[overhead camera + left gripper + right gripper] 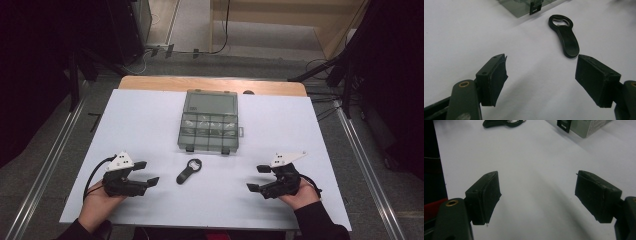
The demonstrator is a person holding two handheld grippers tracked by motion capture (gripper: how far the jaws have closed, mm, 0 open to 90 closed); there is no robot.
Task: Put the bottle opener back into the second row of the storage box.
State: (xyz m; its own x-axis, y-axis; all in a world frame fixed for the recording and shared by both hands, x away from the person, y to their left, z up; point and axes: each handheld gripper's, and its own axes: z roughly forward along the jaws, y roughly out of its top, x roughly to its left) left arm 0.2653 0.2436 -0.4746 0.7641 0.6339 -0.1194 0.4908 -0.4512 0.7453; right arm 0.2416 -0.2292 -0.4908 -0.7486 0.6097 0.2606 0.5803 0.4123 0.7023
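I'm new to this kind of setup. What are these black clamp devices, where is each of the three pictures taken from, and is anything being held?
A person holds a hand-operated clamp in each hand: the left gripper and the right gripper. One picture looks down from above the white table. The other two come from cameras riding on each gripper, looking along its own black jaws. On the table lie a closed grey see-through plastic compartment box and, nearer the person, a black bottle opener with a ring head. Both grippers stand open and hold nothing.
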